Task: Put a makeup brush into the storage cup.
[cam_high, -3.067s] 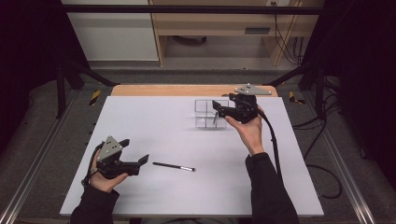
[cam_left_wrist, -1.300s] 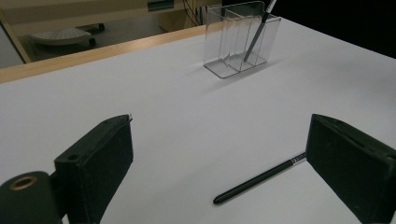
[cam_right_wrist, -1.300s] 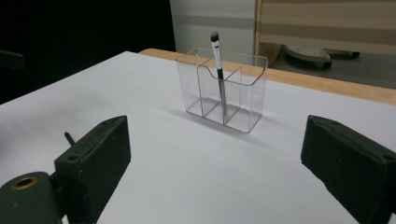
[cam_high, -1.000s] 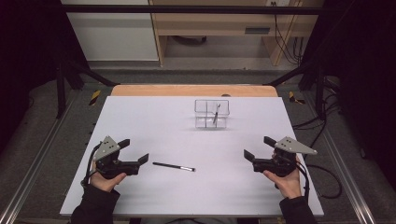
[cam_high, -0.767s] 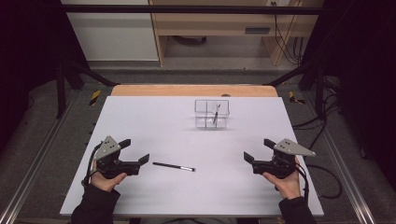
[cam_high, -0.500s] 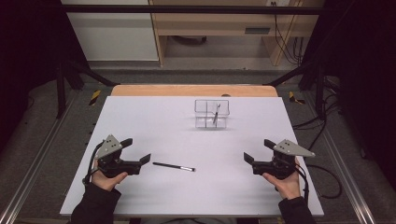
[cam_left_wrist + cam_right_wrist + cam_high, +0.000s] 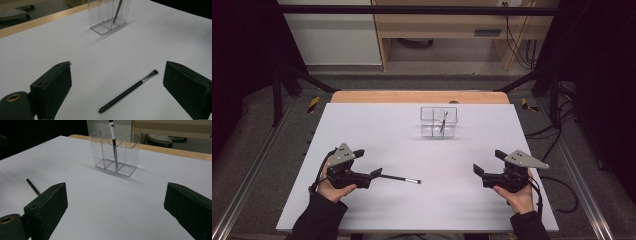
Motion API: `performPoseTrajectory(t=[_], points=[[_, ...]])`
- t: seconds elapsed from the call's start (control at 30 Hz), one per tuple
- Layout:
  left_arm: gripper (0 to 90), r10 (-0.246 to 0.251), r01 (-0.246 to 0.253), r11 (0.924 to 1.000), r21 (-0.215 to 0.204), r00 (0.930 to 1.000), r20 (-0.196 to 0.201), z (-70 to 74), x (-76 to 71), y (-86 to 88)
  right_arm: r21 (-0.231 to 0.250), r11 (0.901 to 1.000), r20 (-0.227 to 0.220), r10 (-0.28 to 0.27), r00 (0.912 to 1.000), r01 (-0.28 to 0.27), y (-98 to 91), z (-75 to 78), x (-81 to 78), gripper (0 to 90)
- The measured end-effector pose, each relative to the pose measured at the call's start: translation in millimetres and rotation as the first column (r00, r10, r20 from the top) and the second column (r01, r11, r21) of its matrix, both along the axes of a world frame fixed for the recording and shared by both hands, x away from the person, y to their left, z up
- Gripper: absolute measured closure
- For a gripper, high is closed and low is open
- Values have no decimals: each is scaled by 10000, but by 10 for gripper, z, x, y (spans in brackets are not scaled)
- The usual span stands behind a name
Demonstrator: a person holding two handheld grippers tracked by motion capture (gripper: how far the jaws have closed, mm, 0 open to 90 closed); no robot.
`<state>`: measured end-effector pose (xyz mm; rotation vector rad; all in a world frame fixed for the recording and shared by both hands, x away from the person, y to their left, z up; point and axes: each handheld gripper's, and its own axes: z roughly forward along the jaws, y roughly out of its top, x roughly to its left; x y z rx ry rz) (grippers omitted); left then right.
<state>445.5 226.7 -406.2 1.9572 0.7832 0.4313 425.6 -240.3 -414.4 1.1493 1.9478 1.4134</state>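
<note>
A slim black makeup brush (image 7: 402,178) lies flat on the white table (image 7: 387,130), its handle end toward my left gripper (image 7: 368,162). That gripper is open, and in the left gripper view the brush (image 7: 130,90) lies on the table between its spread jaws and just ahead of them, my left gripper (image 7: 117,75) holding nothing. A clear divided organizer (image 7: 438,121) stands at the far middle with another brush (image 7: 443,121) leaning upright inside. My right gripper (image 7: 488,161) rests open at the near right, facing the organizer (image 7: 117,155) and its brush (image 7: 113,137).
A wooden strip (image 7: 412,96) borders the table's far edge. Metal frame rails (image 7: 247,180) run along both sides, with cables (image 7: 562,185) on the floor at the right. Wide bare tabletop lies between the grippers and the organizer.
The right gripper has come back from the organizer to the near right, leaving a brush standing in it. The left gripper has edged right, up to the lying brush's handle end.
</note>
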Motion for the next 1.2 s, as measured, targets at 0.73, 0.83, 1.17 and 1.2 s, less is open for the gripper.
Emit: performPoseTrajectory(t=[0.73,0.83,1.17,1.2], points=[[98,-807,887,9903,1071,9938,-768,-86,104,-351,9,10000,58,88,9999,-88,21,14,-12,60],[103,-813,920,9871,1310,9931,-849,-131,125,-386,-40,9999,52,119,9999,-119,30,6,-7,60],[127,-986,1193,9768,1780,9877,-1210,-270,179,-532,-20,9999,90,129,9999,-129,32,10,-9,61],[130,-1003,1222,9755,1830,9871,-1247,-282,182,-546,-40,9999,87,114,9999,-114,31,6,-6,62]])
